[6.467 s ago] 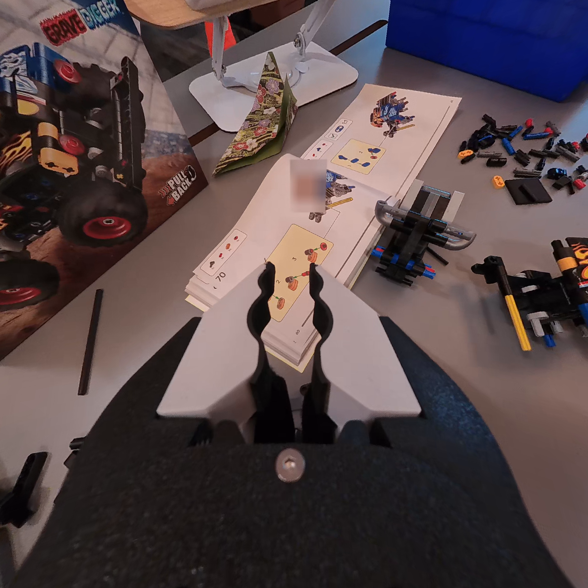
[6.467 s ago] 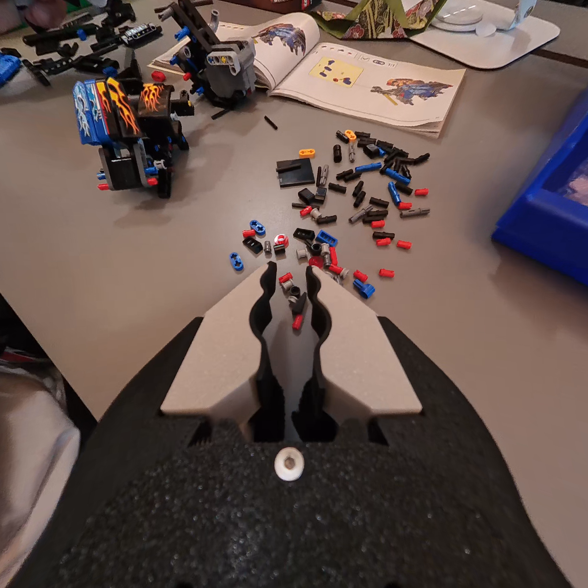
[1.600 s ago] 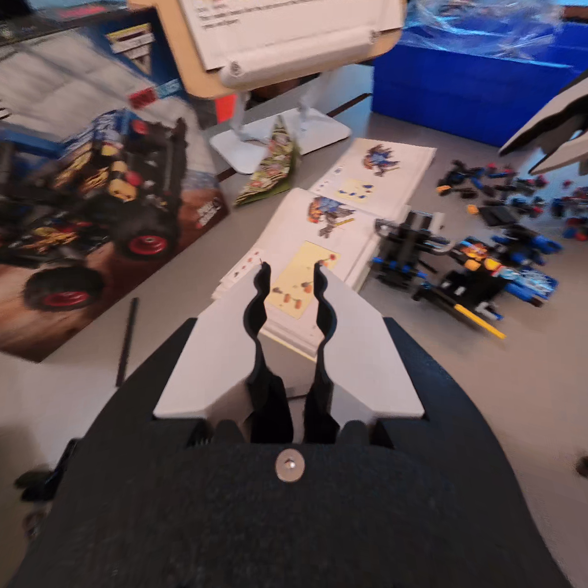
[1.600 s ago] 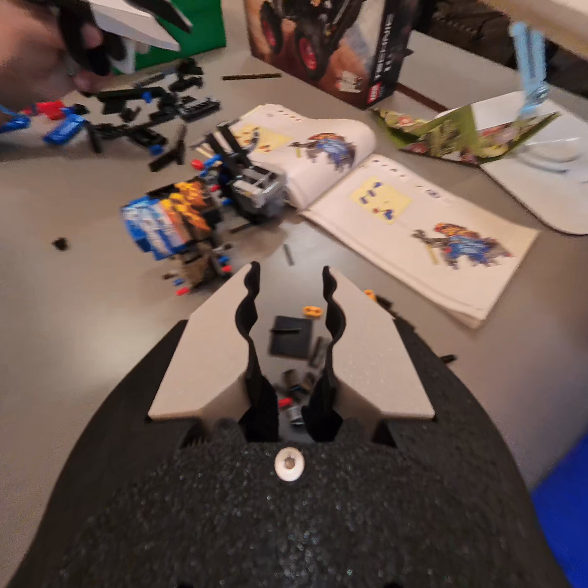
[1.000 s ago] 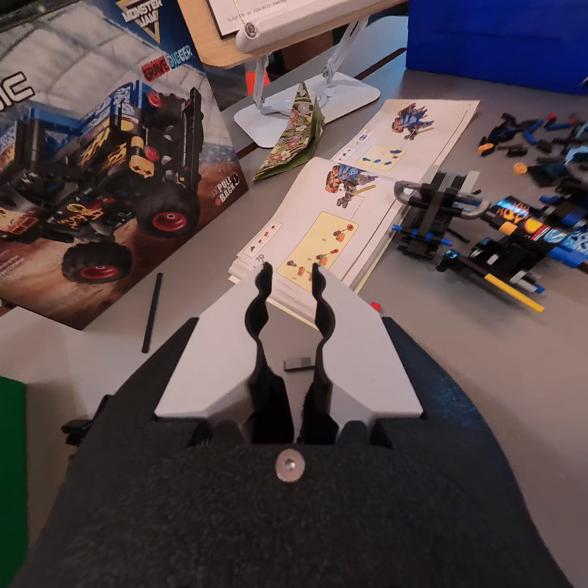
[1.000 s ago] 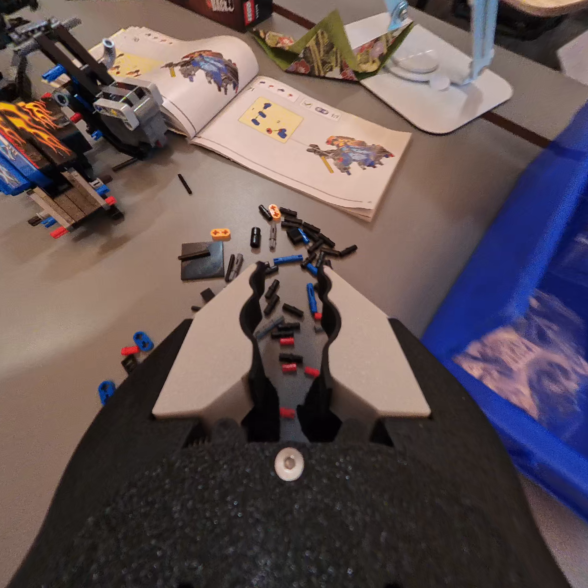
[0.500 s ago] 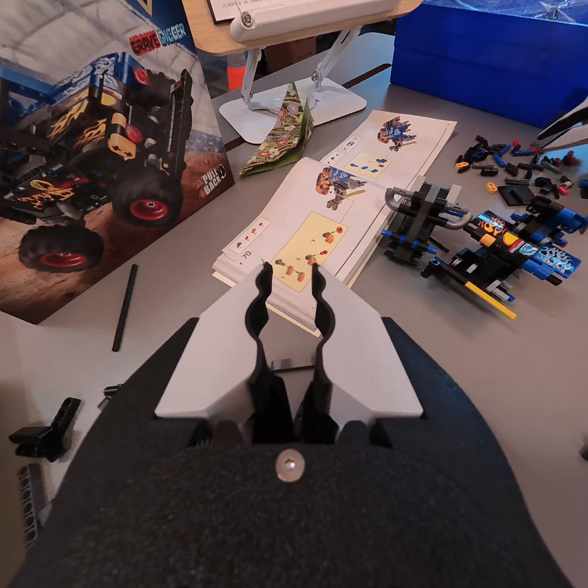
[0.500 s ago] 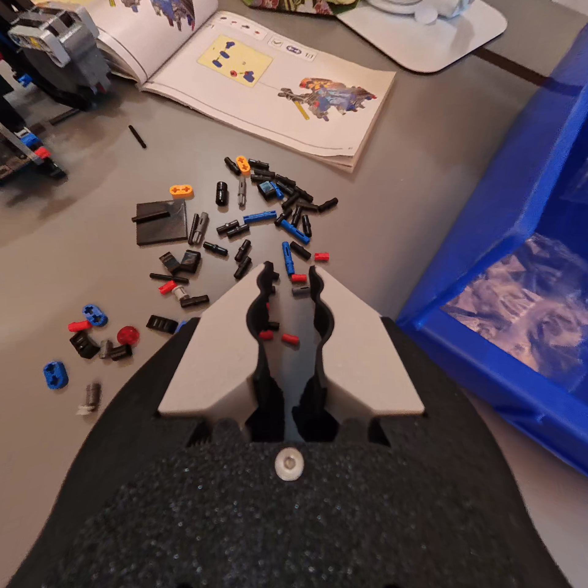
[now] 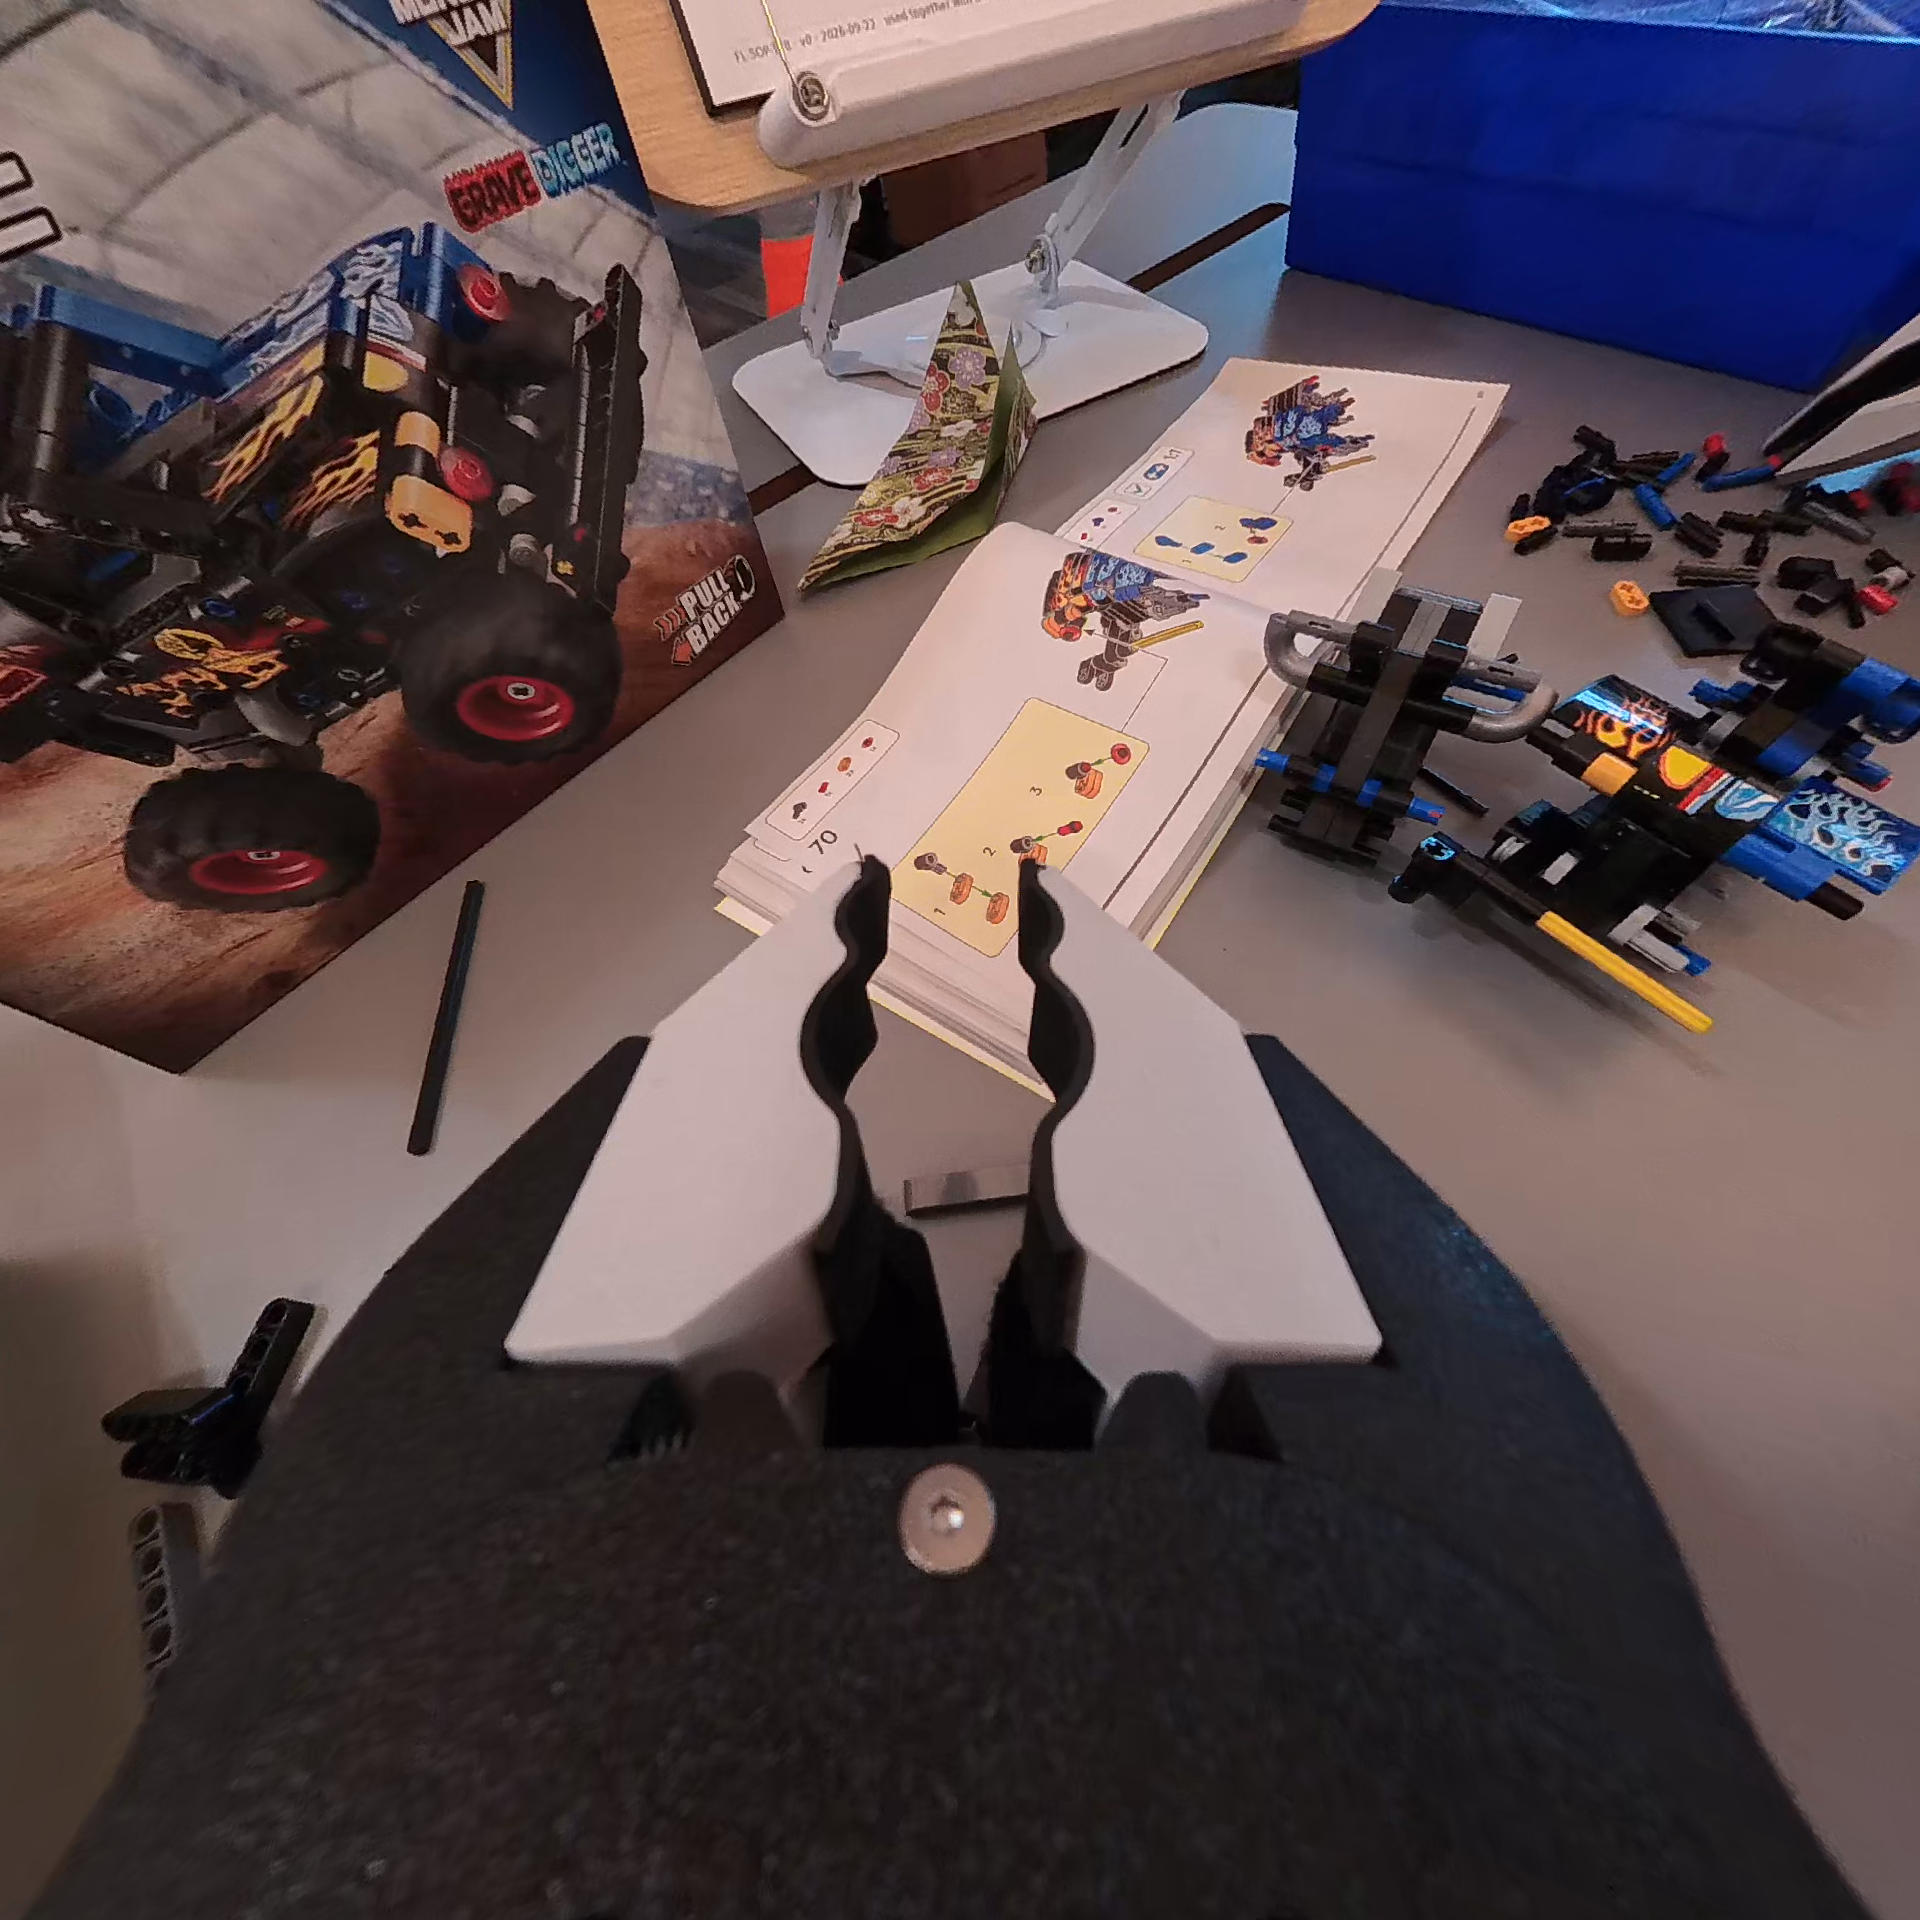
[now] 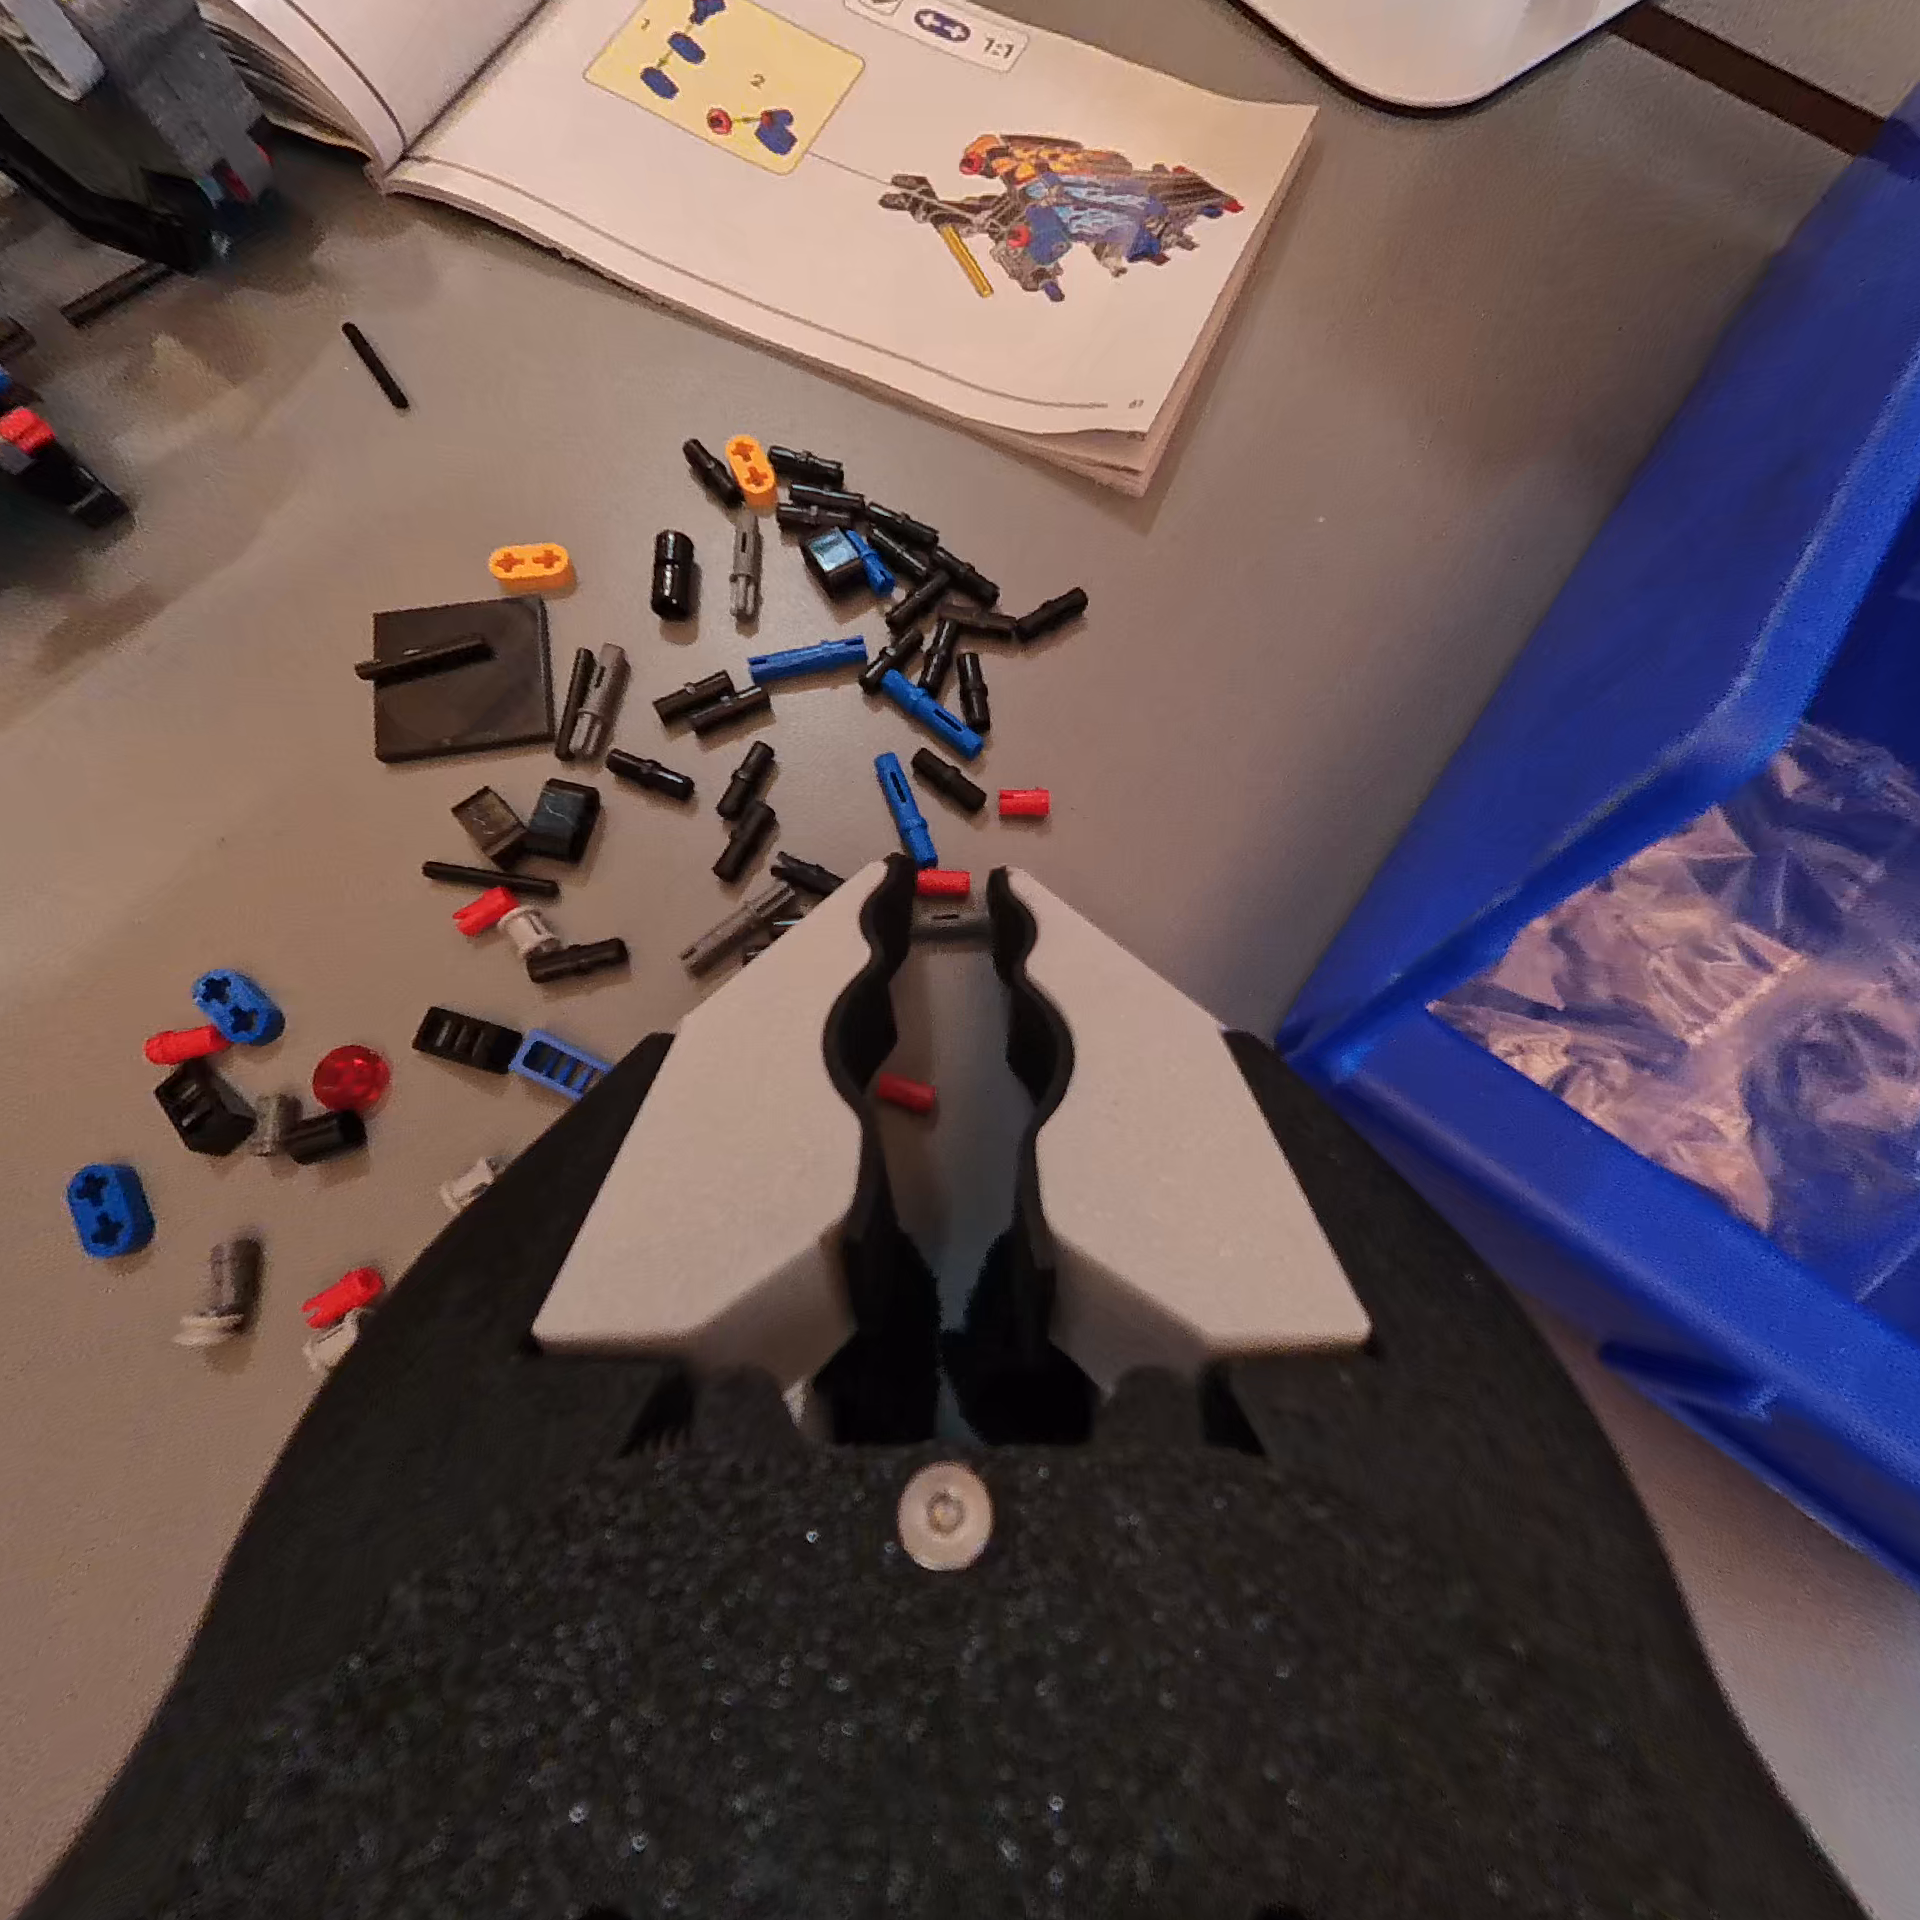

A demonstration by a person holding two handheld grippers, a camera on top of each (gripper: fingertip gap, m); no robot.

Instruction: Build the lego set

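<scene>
My left gripper (image 9: 951,883) is open and empty above the near edge of the open instruction booklet (image 9: 1049,727). A black and grey chassis piece (image 9: 1382,717) and a blue and black body with flame stickers (image 9: 1683,821) lie right of the booklet. My right gripper (image 10: 940,878) is open and empty, low over a scatter of small pins (image 10: 831,665). A small red pin (image 10: 942,883) lies at its fingertips and another red pin (image 10: 904,1091) lies between the fingers. The right gripper's tip also shows in the left wrist view (image 9: 1860,436).
The set's box (image 9: 312,499) stands at the left, with a black axle (image 9: 447,1018) before it. A blue bin (image 10: 1662,935) is close on the right of the right gripper. A white stand (image 9: 966,353) and folded patterned paper (image 9: 935,468) are at the back. Black beams (image 9: 197,1403) lie near left. The gap from one gripper's tips to the other's is roughly 40 cm.
My right gripper has moved down and closer to the pins, toward the red ones by the blue bin. My left gripper has shifted only slightly over the booklet and stays open.
</scene>
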